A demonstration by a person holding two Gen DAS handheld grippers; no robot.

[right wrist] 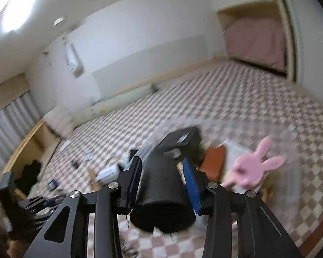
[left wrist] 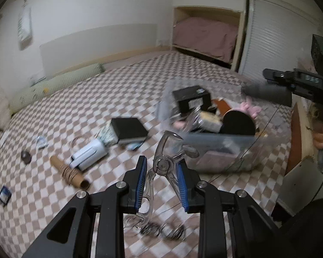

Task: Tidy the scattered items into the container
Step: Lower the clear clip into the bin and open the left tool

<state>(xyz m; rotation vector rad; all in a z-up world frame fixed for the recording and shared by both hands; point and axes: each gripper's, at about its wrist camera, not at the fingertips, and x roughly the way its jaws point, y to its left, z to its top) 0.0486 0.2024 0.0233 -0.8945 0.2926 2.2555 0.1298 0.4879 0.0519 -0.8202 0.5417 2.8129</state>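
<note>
The left gripper (left wrist: 161,182) is clenched on a clear plastic tool (left wrist: 163,167), a scissor-like piece whose pivot sits between the blue pads and whose handle loops hang below them. Under it a coil of thin dark wire (left wrist: 161,231) lies on the checkered mat (left wrist: 53,193).

The right gripper (right wrist: 163,178) grips a black foam cylinder (right wrist: 163,200) lengthwise between its blue pads; the cylinder's near end juts past the fingers toward the camera. In the left wrist view this cylinder hangs above the container's far right side.

Just ahead of the left gripper stands the clear container (left wrist: 224,148), its near rim close to the tool's tip. Inside are a black box (left wrist: 191,99), a pink bunny (left wrist: 250,108), an orange item (left wrist: 220,105) and a black disc (left wrist: 239,124).

Left of the container, scattered on the mat: a black book (left wrist: 129,129), a white device (left wrist: 88,153) touching it, a twine spool (left wrist: 69,172), a small dark lump (left wrist: 25,155) and a blue card (left wrist: 4,194) near the mat's left edge. Open mat stretches beyond to a green bolster (left wrist: 60,83) along the wall. A wooden edge (left wrist: 299,133) borders the mat on the right.
</note>
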